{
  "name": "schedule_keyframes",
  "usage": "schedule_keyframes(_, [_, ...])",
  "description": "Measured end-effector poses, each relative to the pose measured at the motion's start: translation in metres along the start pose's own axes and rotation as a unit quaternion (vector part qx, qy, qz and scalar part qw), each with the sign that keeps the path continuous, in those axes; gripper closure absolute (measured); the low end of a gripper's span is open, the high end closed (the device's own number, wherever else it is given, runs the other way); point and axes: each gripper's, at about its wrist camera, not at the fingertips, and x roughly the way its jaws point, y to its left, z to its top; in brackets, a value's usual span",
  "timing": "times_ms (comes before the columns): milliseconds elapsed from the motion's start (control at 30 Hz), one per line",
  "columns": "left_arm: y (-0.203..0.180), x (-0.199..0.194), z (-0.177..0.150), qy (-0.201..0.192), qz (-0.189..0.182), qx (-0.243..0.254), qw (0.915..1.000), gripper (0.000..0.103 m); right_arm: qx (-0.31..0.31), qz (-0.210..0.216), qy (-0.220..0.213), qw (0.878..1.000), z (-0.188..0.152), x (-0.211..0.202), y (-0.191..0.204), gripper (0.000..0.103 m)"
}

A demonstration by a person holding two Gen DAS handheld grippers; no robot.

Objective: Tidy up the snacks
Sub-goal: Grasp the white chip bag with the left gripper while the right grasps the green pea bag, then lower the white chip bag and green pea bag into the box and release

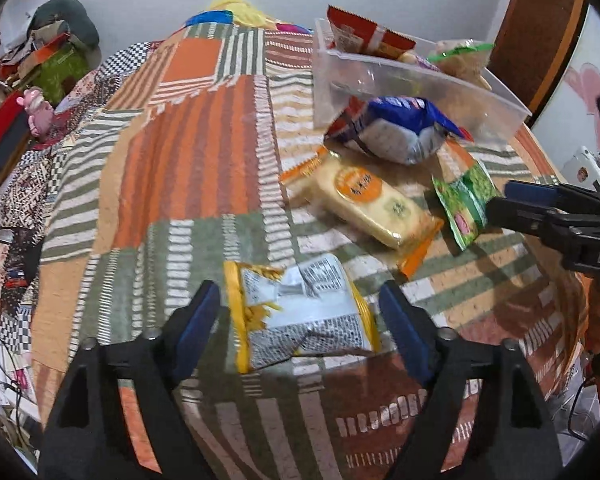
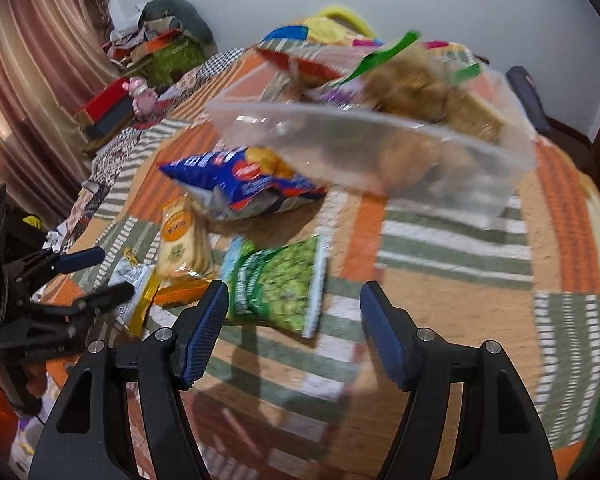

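A yellow-and-white snack packet (image 1: 300,312) lies on the patchwork cloth between the fingers of my left gripper (image 1: 299,294), which is open with its pads clear of the packet. My right gripper (image 2: 295,290) is open too, just over the near edge of a green pea packet (image 2: 280,284). Beyond lie a cracker pack with orange ends (image 1: 364,204) and a blue packet (image 1: 400,128). The blue packet rests against a clear plastic bin (image 1: 380,76) holding several snacks. Across the views I see the right gripper (image 1: 512,200) and the left gripper (image 2: 96,276).
The table's patchwork cloth (image 1: 188,152) stretches bare to the left of the snacks. Boxes and a pink toy (image 1: 40,110) crowd the far left edge, with a curtain (image 2: 32,100) behind. A wooden door frame (image 1: 540,32) stands at the right.
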Motion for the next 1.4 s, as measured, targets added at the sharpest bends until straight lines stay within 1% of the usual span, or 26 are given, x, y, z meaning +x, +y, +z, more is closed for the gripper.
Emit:
schedule_keyframes(100, [0.001,0.008,-0.005,0.006,-0.003,-0.004,1.0,0.018,-0.005,0.001,0.011,1.0,0.001,0.01,0.007,0.034])
schedule_keyframes(200, [0.007,0.019,-0.009,0.018,-0.015,-0.019,0.9996,0.018,-0.014,-0.011,0.013,1.0,0.0,0.016,0.012,0.034])
schedule_keyframes(267, [0.01,0.019,-0.011,0.001,-0.018,-0.027,0.9995,0.018,-0.025,-0.02,0.01,0.999,0.001,0.019,0.015,0.034])
schedule_keyframes(333, [0.01,0.019,-0.013,-0.007,-0.016,-0.027,0.9995,0.019,-0.034,-0.029,0.009,0.999,0.001,0.021,0.016,0.034])
schedule_keyframes(400, [0.009,0.019,-0.014,-0.016,-0.012,-0.027,0.9994,0.024,-0.043,-0.042,0.004,0.998,0.002,0.022,0.017,0.04])
schedule_keyframes(433, [0.009,0.018,-0.015,-0.019,-0.009,-0.024,0.9995,0.026,-0.05,-0.05,0.002,0.998,0.002,0.022,0.018,0.05])
schedule_keyframes(467, [0.008,0.017,-0.016,-0.022,-0.009,-0.02,0.9995,0.032,-0.05,-0.046,-0.002,0.998,0.001,0.019,0.017,0.056])
schedule_keyframes(500, [0.008,0.016,-0.017,-0.023,-0.009,-0.019,0.9995,0.04,-0.047,-0.041,-0.003,0.998,0.0,0.018,0.014,0.058])
schedule_keyframes(567, [0.009,0.014,-0.017,-0.022,-0.007,-0.018,0.9996,0.045,-0.036,-0.027,-0.006,0.999,-0.001,0.014,0.007,0.068])
schedule_keyframes(667, [0.013,0.012,-0.016,-0.02,-0.007,-0.024,0.9995,0.048,-0.019,-0.011,-0.01,1.0,-0.003,0.008,0.0,0.074])
schedule_keyframes(733, [0.015,0.008,-0.016,-0.021,-0.008,-0.028,0.9994,0.05,-0.015,-0.008,-0.013,1.0,-0.007,0.002,-0.005,0.076])
schedule_keyframes(833, [0.014,-0.002,-0.011,-0.032,-0.003,-0.028,0.9991,0.05,-0.007,-0.009,-0.022,1.0,-0.012,-0.01,-0.012,0.078])
schedule_keyframes(967, [0.01,-0.019,0.004,-0.053,-0.002,-0.029,0.9982,0.05,0.0,-0.015,-0.041,0.999,-0.009,-0.023,-0.016,0.078])
schedule_keyframes(1167, [-0.005,-0.042,0.036,-0.089,-0.008,-0.024,0.9957,0.05,0.011,-0.025,-0.087,0.996,0.003,-0.051,-0.029,0.078])
schedule_keyframes(1267, [-0.016,-0.047,0.058,-0.105,-0.013,-0.02,0.9942,0.05,0.014,-0.033,-0.105,0.994,0.01,-0.06,-0.037,0.078])
schedule_keyframes(1400, [-0.027,-0.046,0.086,-0.116,-0.021,-0.011,0.993,0.05,0.019,-0.047,-0.124,0.991,0.023,-0.067,-0.052,0.078])
